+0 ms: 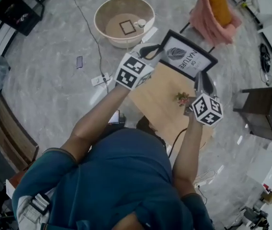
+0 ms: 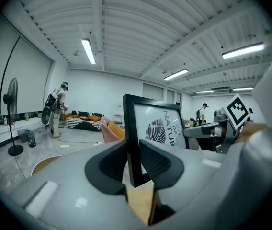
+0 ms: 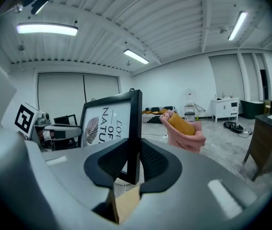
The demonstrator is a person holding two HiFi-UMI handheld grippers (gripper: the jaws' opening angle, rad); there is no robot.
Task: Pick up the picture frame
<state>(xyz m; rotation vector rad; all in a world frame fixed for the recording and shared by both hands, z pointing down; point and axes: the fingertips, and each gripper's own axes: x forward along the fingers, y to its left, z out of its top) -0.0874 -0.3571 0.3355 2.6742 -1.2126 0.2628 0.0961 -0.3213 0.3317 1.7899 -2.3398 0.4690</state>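
The black picture frame [image 1: 186, 55] with a leaf print and lettering hangs in the air above the small wooden table [image 1: 162, 99], held between both grippers. My left gripper [image 1: 151, 50] is shut on the frame's left edge [image 2: 132, 143]; its dark pads clamp the black border. My right gripper [image 1: 202, 78] is shut on the frame's right edge [image 3: 135, 133]. In the left gripper view the right gripper's marker cube [image 2: 237, 109] shows beyond the frame. In the right gripper view the left gripper [image 3: 45, 128] shows behind the print.
A small pink plant [image 1: 182, 98] sits on the wooden table. A round beige basin [image 1: 124, 20] lies on the floor beyond, with a power strip [image 1: 100, 79] and cable near it. A pink seat with an orange cushion [image 1: 217, 8] stands at upper right, a dark cabinet [image 1: 260, 111] at right.
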